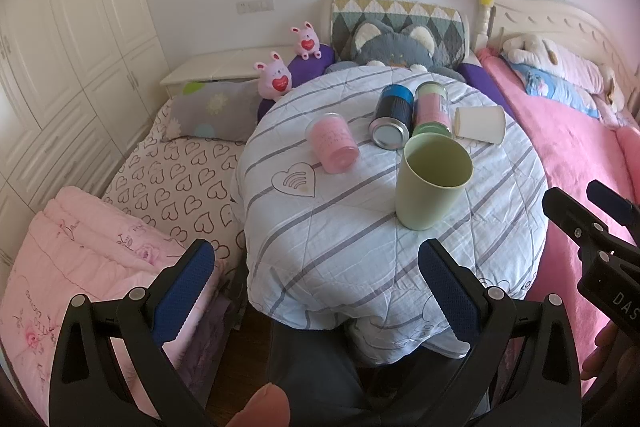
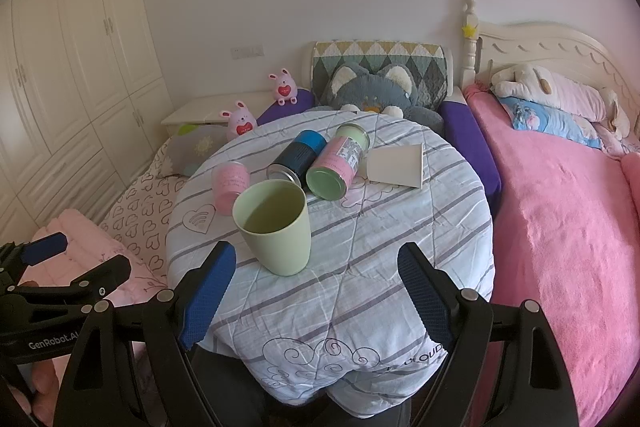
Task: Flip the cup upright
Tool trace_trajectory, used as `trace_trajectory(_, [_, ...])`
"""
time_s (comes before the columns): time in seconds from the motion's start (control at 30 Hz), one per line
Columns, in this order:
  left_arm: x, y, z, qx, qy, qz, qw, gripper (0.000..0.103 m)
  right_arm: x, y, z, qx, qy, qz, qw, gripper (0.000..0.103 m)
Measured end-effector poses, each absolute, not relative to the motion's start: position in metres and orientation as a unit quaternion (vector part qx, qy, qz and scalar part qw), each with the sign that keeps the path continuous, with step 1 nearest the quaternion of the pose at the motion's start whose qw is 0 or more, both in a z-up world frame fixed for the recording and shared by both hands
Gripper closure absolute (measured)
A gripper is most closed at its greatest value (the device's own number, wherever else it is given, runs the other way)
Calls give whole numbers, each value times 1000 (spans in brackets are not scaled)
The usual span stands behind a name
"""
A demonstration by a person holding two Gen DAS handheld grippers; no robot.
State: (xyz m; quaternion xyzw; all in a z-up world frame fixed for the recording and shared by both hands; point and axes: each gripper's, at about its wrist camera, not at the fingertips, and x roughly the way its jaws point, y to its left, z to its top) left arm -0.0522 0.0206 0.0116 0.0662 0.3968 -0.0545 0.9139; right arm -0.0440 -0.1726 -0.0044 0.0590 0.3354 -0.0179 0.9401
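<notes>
Left wrist view: the left gripper (image 1: 316,267) hangs at the near edge of the table (image 1: 360,267), its blue pads spread wide with nothing between them. A green cup (image 1: 432,183) stands upright at about 1 o'clock from the pads, mouth up, apart from them. Beyond it lie a pink jar (image 1: 334,143), a dark can (image 1: 394,123), a pink-and-green can (image 1: 432,113) and a white paper cup (image 1: 480,127) on its side at 2 o'clock. The right gripper (image 1: 580,203) shows at 3 o'clock.

Right wrist view: the right gripper (image 2: 316,283) is also spread wide and empty. The cup (image 2: 276,227) stands just beyond its left pad, at 11 o'clock.

It looks like light, stiff plastic with a smooth, somewhat slippery wall. A grip across the middle of the wall should hold best. The quilted cloth is soft, so the cup may tip easily. The job looks done for this cup.
</notes>
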Motion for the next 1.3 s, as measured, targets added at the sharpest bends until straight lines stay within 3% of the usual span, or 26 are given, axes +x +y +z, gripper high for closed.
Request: trace_trajectory(1.3, [-56, 8, 10, 77, 401, -65, 910, 0, -45, -189, -12, 77, 339, -22, 938, 19])
